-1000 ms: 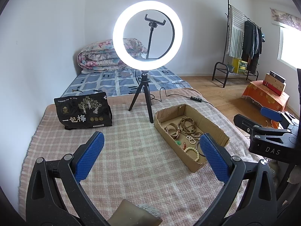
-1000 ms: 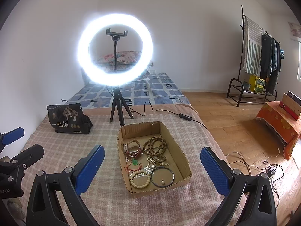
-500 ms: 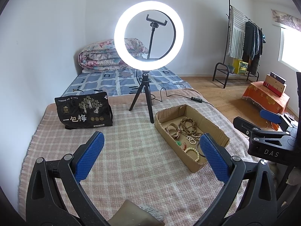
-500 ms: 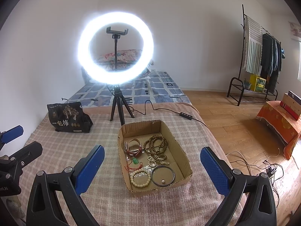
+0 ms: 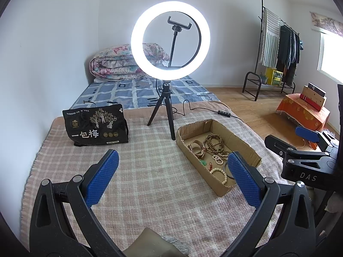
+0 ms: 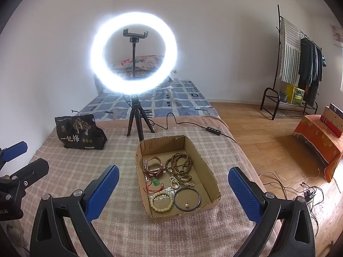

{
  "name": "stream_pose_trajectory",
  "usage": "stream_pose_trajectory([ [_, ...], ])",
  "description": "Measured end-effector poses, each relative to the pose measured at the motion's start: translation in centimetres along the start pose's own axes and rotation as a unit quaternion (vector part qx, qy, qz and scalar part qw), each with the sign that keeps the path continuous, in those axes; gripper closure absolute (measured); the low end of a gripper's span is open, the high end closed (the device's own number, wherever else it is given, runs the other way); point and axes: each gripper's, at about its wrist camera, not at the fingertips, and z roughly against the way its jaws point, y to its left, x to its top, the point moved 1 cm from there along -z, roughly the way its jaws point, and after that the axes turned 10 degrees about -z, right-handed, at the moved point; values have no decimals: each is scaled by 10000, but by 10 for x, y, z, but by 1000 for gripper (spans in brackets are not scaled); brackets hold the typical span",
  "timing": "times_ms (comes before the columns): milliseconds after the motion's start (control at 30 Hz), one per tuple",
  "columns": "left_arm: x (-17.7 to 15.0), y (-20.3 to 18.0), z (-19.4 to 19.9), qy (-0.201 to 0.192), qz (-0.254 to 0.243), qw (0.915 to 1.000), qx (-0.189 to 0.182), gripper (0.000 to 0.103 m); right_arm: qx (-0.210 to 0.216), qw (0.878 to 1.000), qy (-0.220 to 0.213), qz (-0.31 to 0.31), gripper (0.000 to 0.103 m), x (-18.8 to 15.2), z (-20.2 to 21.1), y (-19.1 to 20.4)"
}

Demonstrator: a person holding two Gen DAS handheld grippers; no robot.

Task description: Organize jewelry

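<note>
A shallow cardboard box lies on a pink checked blanket. Inside it are a brown bead necklace, a leather-strap watch, a green pendant on red cord, a small cream bead strand, a cream bead bracelet and a dark bangle. My right gripper hovers open above the box's near end, nothing between its blue pads. My left gripper is open over bare blanket, left of the box.
A lit ring light on a black tripod stands just behind the box, its cable trailing right. A black snack bag sits at the back left. Beyond the blanket's right edge are wooden floor, loose wires and a clothes rack.
Both grippers have drifted slightly; the box and ring light shift a little in each view. Both stay open and nothing in the box has moved.
</note>
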Motion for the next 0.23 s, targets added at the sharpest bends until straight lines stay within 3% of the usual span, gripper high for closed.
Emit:
stream_pose_trajectory([
  [233,0,1,3,-88,23,9999,116,0,13,10000,11,-15,0,0,-2,0],
])
